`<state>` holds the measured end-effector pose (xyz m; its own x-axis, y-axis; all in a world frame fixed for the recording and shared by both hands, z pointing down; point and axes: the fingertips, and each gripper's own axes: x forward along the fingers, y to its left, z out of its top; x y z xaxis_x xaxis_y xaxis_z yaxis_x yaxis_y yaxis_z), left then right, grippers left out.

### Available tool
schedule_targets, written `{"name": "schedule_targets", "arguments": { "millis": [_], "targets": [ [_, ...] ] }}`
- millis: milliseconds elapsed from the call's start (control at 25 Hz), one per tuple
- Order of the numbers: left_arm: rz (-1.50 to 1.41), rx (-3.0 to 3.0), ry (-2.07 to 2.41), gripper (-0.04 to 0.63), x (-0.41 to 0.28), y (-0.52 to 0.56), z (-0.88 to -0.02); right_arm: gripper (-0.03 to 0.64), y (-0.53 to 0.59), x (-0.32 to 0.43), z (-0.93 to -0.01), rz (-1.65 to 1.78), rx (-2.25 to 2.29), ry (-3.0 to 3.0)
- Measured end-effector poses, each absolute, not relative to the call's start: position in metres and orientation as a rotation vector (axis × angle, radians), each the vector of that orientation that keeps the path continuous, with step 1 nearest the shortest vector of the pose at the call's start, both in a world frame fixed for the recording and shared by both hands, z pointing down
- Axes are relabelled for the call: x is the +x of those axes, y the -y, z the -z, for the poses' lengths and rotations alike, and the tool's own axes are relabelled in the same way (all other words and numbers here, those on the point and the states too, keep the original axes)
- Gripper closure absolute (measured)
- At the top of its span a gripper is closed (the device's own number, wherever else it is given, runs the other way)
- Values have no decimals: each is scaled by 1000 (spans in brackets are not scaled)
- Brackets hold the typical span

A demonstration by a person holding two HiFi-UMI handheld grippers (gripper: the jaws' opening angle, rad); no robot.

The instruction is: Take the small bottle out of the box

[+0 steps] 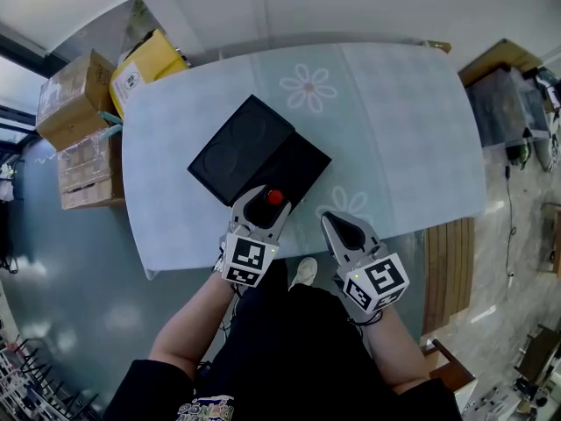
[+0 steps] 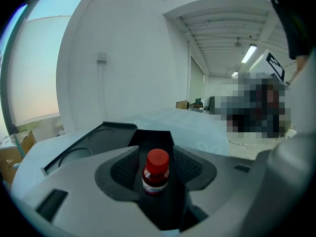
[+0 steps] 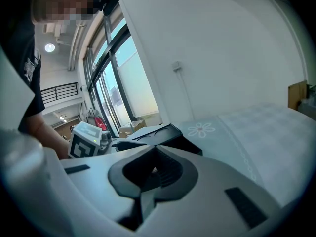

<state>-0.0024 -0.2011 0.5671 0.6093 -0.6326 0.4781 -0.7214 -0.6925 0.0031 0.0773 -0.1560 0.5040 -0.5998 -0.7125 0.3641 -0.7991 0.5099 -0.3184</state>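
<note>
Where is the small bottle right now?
Head view, left of centre: the red-capped small bottle stands upright in the near half of the open black box, between the spread jaws of the left tongs, untouched.

The person's left forearm (image 1: 188, 331) and right forearm (image 1: 396, 351) reach forward side by side, claws angled downward. The left claw (image 1: 263, 203) has its jaws spread wide, clear of the small bottle (image 1: 275, 197) between them; the right claw (image 1: 331, 222) has its jaws pressed together.
</note>
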Motion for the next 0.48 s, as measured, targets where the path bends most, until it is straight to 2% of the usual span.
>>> {"name": "schedule_targets", "arguments": {
  "millis": [480],
  "targets": [
    [-694, 2624, 1104, 385, -1, 208, -581, 594, 162, 72, -515, -722, 1309, 2538]
  ]
}}
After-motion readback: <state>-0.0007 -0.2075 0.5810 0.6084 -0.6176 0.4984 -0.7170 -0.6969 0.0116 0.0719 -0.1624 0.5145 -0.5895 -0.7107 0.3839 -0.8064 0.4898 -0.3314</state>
